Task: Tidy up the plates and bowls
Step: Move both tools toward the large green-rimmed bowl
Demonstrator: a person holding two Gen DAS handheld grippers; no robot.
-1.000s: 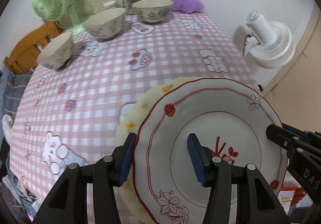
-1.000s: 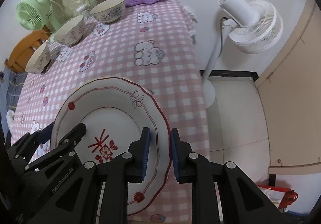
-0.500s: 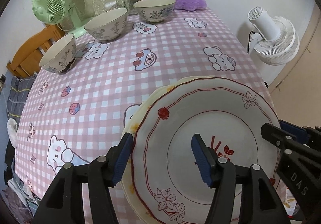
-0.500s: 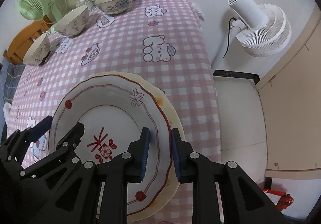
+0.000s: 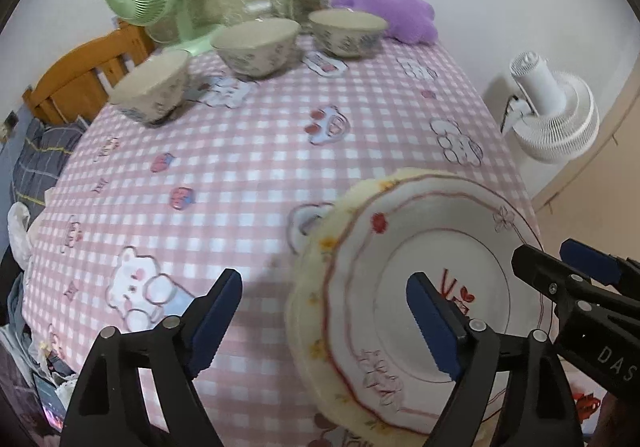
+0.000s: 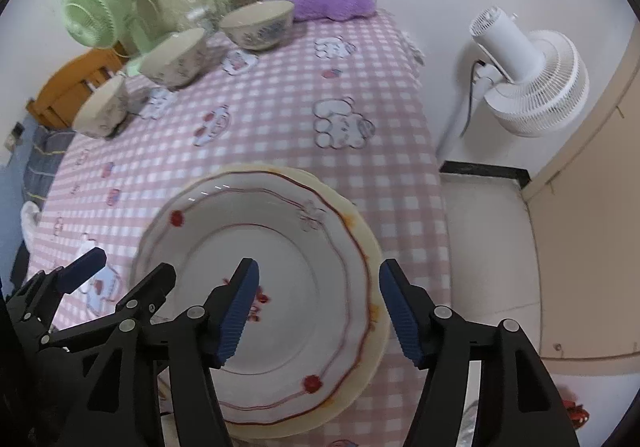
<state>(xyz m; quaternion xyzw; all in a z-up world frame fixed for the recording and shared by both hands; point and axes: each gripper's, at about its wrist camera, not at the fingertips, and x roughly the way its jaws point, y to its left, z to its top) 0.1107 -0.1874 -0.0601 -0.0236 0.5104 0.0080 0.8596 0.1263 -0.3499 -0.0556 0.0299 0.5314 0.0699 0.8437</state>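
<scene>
On the pink checked tablecloth [image 6: 280, 119], the red-trimmed plate [image 6: 280, 287] sits on a yellow plate [image 6: 374, 247]. Both claws, left gripper [image 5: 324, 311] and right gripper [image 6: 318, 307], gape wide, holding nothing. Plates look hard, slippery, breakable; grab the rim.

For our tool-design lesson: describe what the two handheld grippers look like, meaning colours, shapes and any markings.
Both the left gripper and the right gripper have black angular plastic linkages joined by silver rivets. Their fingers end in dark blue ribbed pads. One bears partial white lettering reading "DAS". No cables, sleeves or hands show.
</scene>
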